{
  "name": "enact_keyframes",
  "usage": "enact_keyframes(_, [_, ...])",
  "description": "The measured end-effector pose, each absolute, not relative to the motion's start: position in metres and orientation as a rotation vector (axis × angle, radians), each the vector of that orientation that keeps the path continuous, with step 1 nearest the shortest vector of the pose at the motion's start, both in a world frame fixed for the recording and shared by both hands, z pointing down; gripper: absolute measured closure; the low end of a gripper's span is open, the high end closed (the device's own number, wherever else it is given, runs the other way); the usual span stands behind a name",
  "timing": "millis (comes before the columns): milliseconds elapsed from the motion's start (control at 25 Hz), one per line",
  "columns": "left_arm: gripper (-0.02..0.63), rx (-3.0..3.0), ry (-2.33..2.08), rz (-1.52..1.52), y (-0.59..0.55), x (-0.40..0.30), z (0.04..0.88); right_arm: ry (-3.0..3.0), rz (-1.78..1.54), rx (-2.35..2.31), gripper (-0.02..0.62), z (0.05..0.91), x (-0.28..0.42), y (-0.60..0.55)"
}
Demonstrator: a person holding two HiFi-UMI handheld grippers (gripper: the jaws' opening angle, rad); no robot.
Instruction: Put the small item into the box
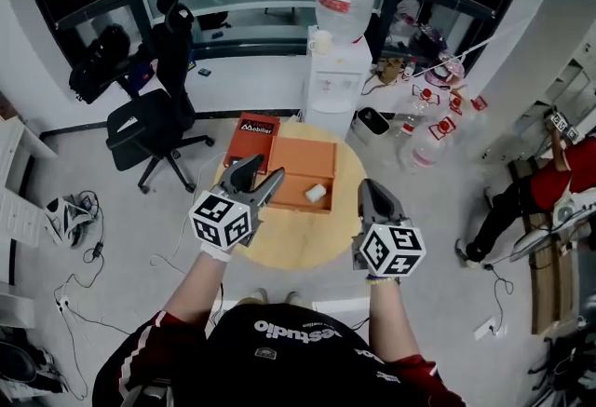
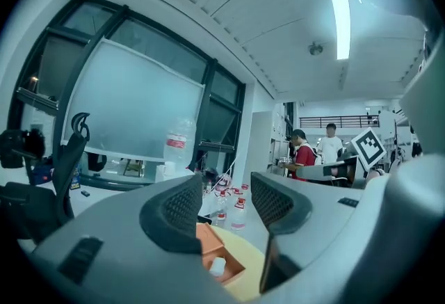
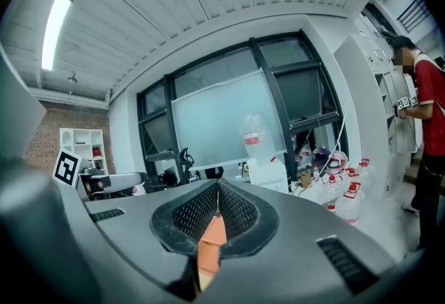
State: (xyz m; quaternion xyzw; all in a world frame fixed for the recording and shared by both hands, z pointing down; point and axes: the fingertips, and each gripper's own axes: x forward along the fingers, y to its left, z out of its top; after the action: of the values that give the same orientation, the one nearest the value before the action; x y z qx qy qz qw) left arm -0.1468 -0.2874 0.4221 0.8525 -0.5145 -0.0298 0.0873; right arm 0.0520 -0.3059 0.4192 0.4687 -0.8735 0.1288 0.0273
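Note:
An open orange box sits on the round wooden table, its lid lying to the left. A small white item rests inside the box near its front right corner. My left gripper hovers over the box's left front edge, open with nothing between its fingers. In the left gripper view the box and the white item show low between the spread jaws of that gripper. My right gripper is just right of the box, shut and empty; its pads meet in the right gripper view.
A water dispenser stands behind the table, with several water bottles on the floor to its right. A black office chair is at the back left. A person in red is at the right. Cables lie on the floor at left.

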Motion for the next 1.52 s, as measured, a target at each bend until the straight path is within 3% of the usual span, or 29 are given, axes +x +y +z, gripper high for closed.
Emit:
enact_keyframes(880, [0.574,2.559,-1.697,-0.192,-0.262,-0.242,0.352,-2.731,0.207,1.515,0.568,0.360,-0.015,-0.290])
enact_keyframes(1520, [0.589,2.627,-1.526,-0.247,-0.269,-0.216,0.349,-2.636,0.132,1.651,0.569,0.350,0.005,-0.268])
